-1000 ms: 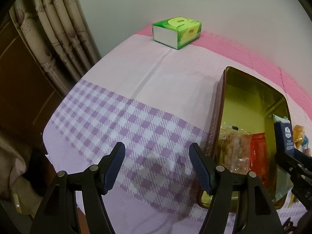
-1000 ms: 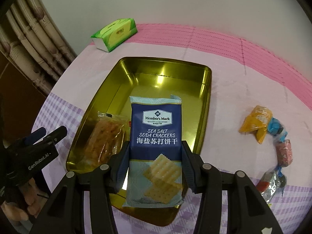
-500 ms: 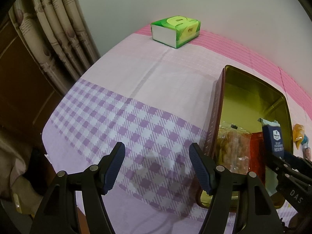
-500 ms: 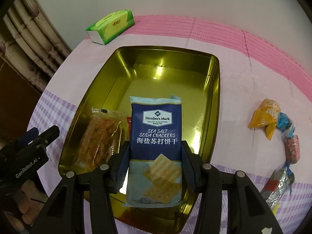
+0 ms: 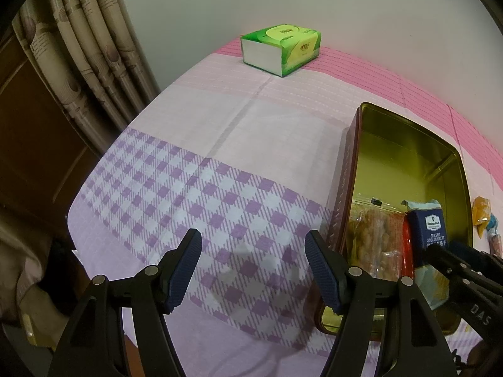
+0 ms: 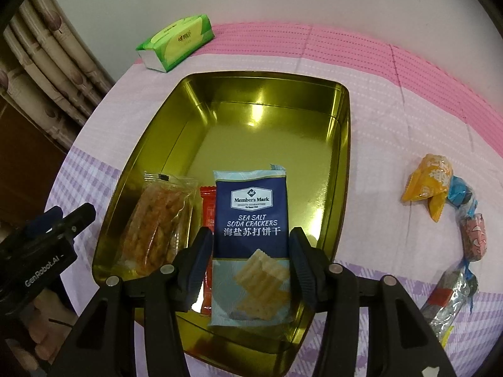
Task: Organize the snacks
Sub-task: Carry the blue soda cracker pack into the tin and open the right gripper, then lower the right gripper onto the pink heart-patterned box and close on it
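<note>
Right gripper [image 6: 251, 253], jaws opening, straddles cracker packet [image 6: 251, 220] inside gold tin [image 6: 342, 144].

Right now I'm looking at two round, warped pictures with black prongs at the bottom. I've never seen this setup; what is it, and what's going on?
There is no robot here: a person holds a two-finger gripper in each hand, and a fisheye camera on each one looks along its fingers.

The left view shows the left gripper open and empty over the checked tablecloth.

The right view shows the right gripper over a gold tin. A blue packet of sea salt soda crackers sits between its jaws, which are just opening, so the packet is being let go into the tin.

Already in the tin lie a clear packet of orange snacks and a red packet. Right of the tin, wrapped sweets wait on the cloth. A green tissue pack sits at the far edge.
</note>
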The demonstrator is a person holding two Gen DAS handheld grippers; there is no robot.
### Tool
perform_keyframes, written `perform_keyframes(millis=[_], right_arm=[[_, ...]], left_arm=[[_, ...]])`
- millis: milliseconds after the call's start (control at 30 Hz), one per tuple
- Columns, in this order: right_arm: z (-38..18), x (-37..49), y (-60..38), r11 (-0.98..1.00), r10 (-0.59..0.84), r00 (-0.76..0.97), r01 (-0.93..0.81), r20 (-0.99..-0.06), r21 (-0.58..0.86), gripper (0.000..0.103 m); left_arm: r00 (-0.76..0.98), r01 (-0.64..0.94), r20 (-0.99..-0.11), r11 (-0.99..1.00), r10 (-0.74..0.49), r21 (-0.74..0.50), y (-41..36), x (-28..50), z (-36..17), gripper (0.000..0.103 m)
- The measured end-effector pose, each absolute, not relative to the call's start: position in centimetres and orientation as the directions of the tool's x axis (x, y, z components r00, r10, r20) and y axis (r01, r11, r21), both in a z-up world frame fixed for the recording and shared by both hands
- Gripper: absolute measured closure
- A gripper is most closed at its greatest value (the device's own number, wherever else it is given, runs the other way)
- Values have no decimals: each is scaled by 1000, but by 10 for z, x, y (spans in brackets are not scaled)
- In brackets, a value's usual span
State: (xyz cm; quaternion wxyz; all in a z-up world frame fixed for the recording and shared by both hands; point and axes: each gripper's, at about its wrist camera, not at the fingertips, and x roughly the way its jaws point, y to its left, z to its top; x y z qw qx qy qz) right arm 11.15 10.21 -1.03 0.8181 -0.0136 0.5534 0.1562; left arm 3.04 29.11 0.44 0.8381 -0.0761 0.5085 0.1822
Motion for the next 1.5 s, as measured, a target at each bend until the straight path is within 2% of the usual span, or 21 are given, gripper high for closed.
perform_keyframes(millis=[300,533,900,1267,1333,1500], right_arm=[[16,100,73,940,289,385,-290,-876,182,53],[35,100,13,964,210,456,-245,-865,104,52],[12,123,-106,993,11,441,-108,-898,-40,51],[-23,144,-115,984,6,424,-164,-906,-70,51],[-27,145,-113,983,13,425,-173,-905,-67,53],[-28,144,-118,983,48,430,-179,-901,-33,74]], left_arm=[[418,-385,-879,921,229,58,289,31,5,34],[419,-375,-876,924,240,74,287,32,6,34],[431,-329,-870,940,239,95,274,33,7,34],[525,-275,-818,956,235,99,247,30,25,34],[533,-248,-816,963,223,101,238,29,28,34],[542,-195,-816,975,198,106,216,27,31,34]])
